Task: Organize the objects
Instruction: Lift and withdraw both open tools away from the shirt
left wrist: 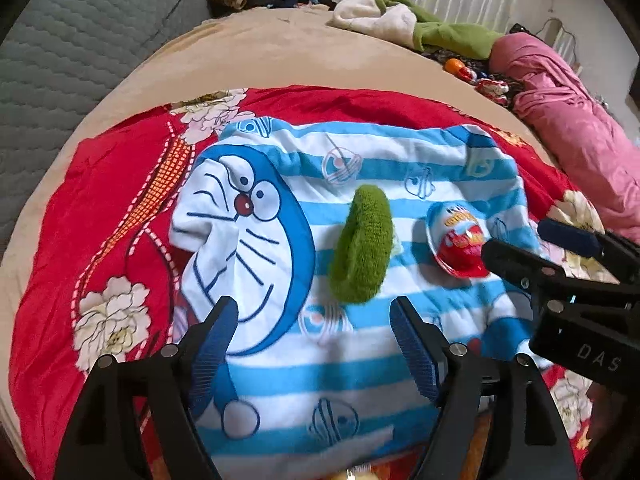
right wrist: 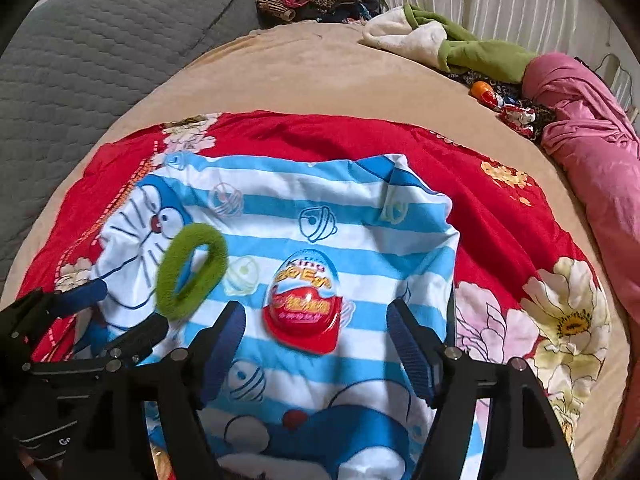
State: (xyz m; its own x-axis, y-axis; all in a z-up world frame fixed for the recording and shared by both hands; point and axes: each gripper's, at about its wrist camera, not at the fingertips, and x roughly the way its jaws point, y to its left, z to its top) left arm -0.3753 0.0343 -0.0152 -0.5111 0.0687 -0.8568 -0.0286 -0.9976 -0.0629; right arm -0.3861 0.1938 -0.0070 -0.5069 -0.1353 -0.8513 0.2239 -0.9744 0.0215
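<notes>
the landmark here is the blue-and-white striped cartoon cloth (left wrist: 280, 240), spread flat over a red flowered quilt (left wrist: 112, 184) on a tan bedcover (left wrist: 260, 52). two of the task's things lie on that cloth near its middle: a fuzzy green hair tie (left wrist: 362, 246) and, just beside it toward the cloth's plain striped end, a red-and-white chocolate egg (right wrist: 306, 302) in a glossy shell, the two close but apart. the left gripper (left wrist: 314, 344) hangs over the cloth's near edge with its jaws wide apart and nothing between them, the green ring lying beyond its tips. the right gripper (right wrist: 316, 344) also stands with jaws spread and empty, the egg lying just ahead between the lines of its two fingers, untouched as far as i can see. the hair tie looks very light, soft and squashy; it should compress easily, so a pinch across one side of the loop seems the surest hold. the egg looks light but hard and slick, with a rounded dome and a flat flanged rim; closing on its long sides, low near the rim, seems safer than on the dome, where the pads could slide off, and too hard a squeeze might crack it.
</notes>
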